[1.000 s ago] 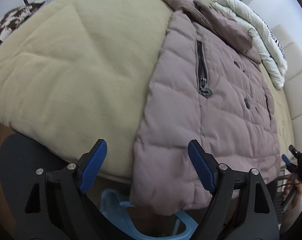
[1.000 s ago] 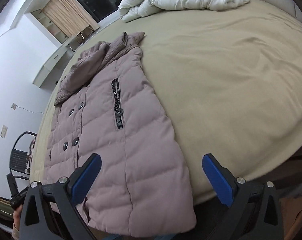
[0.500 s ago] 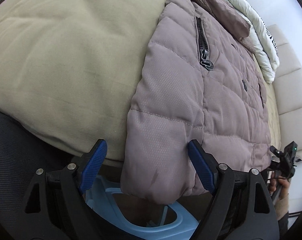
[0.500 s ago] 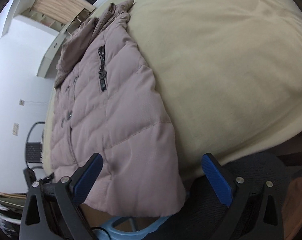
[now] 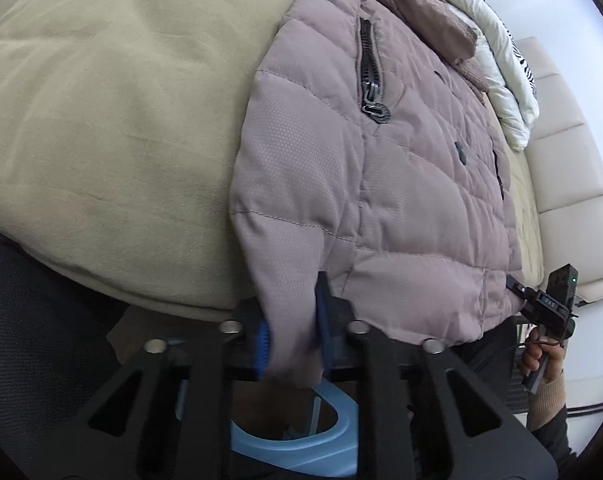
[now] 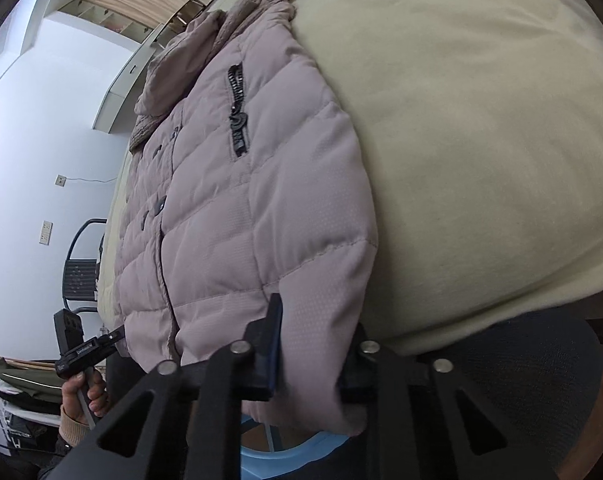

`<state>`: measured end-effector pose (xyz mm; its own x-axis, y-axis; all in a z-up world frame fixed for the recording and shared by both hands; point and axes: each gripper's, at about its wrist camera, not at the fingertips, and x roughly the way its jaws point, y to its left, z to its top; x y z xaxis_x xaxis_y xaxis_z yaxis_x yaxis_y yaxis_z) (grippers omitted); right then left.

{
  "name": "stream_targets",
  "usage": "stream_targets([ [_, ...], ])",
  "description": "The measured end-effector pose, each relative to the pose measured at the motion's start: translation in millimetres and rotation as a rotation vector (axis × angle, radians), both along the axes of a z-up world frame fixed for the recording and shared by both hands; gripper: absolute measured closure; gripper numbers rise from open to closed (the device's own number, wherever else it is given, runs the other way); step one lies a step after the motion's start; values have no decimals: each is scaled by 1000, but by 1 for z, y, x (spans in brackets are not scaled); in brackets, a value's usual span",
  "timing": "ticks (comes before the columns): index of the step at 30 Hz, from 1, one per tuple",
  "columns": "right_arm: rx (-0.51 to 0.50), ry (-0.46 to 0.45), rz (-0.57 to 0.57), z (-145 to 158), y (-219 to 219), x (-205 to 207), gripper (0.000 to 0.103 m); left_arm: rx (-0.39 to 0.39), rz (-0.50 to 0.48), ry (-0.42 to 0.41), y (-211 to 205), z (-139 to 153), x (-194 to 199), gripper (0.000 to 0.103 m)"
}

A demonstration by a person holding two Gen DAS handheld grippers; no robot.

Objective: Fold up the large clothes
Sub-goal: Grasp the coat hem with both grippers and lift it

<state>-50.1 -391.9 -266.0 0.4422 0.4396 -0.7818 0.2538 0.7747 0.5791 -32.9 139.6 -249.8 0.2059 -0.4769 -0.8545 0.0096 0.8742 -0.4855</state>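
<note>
Bare bedspread (image 5: pixel 101 120) either side of jacket (image 5: pixel 381 184); duvet (image 5: pixel 497 64) beyond.

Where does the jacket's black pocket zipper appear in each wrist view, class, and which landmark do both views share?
Left wrist: the pocket zipper sits upper centre-right on the jacket.
Right wrist: a pocket zipper sits upper centre-left; whether it is the same pocket is unclear.
Shared landmark: the jacket's brown collar.

An olive-beige bed cover (image 5: pixel 113 128) stretches across the bed, with a rumpled white duvet (image 5: pixel 497 64) heaped at its far end beside a cream padded headboard (image 5: pixel 569 176). A pale blue plastic stool (image 5: pixel 301 444) sits at the near edge. By the white wall stand a dark chair (image 6: pixel 79 276) and wooden shelving (image 6: pixel 141 8).
</note>
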Motion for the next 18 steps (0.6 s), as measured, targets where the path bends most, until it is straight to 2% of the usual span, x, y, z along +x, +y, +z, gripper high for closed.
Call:
stream_targets([
  [2, -19, -14, 3, 7, 5, -3, 92, 14, -12, -32, -1, 10, -4, 98],
  [5, -25, -42, -4, 19, 8, -13, 94, 23, -19, -64, -1, 26, -13, 99],
  [10, 5, -53, 1, 34, 15, -36, 94, 24, -65, -52, 4, 51, -41, 99],
  [14, 75, -58, 6, 45, 23, -56, 94, -7, -53, -18, 15, 64, -61, 99],
  [18, 81, -111, 21, 66, 26, -51, 94, -100, 27, -33, 33, 88, -53, 99],
])
